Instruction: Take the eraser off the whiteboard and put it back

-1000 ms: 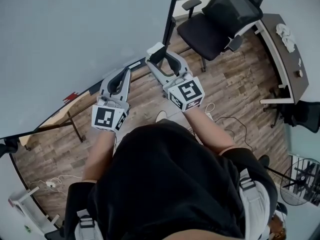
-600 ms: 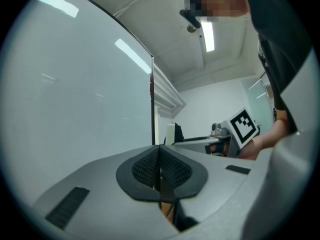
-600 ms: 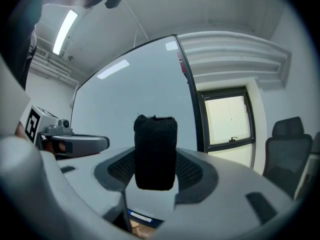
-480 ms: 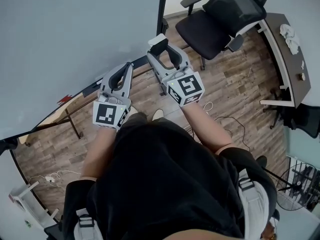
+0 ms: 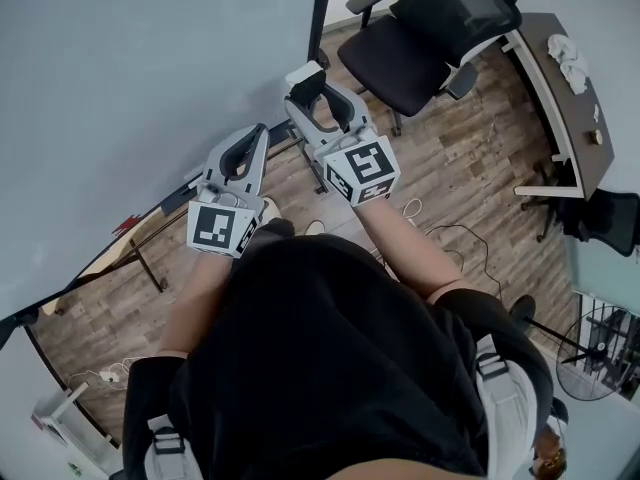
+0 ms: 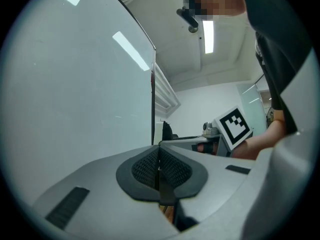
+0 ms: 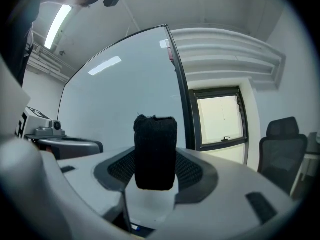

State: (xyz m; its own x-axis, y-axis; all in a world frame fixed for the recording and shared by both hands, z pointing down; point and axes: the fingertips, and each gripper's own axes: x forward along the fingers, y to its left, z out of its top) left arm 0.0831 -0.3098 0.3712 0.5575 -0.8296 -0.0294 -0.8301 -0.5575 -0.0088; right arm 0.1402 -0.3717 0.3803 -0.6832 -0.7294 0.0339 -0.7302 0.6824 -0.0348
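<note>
The eraser (image 5: 304,75), a white block with black felt (image 7: 155,149) facing forward, stands upright between the jaws of my right gripper (image 5: 309,88), which is shut on it. It is held level in front of the whiteboard (image 5: 130,78), close to the board's right edge, and is not touching it. My left gripper (image 5: 257,134) sits beside it on the left, lower in the head view. Its pads (image 6: 172,170) are pressed together with nothing between them. The left gripper view shows the whiteboard (image 6: 75,94) at the left and the right gripper's marker cube (image 6: 234,125) at the right.
A black office chair (image 5: 430,38) stands just past the board's dark edge post (image 5: 320,8). At the far right are a desk (image 5: 565,88) and a floor fan (image 5: 600,353). Cables (image 5: 445,236) lie on the wooden floor. A window (image 7: 220,116) shows beyond the board.
Both grippers have travelled together along the board toward its right edge, the eraser still in the right one. The chair now appears nearer.
</note>
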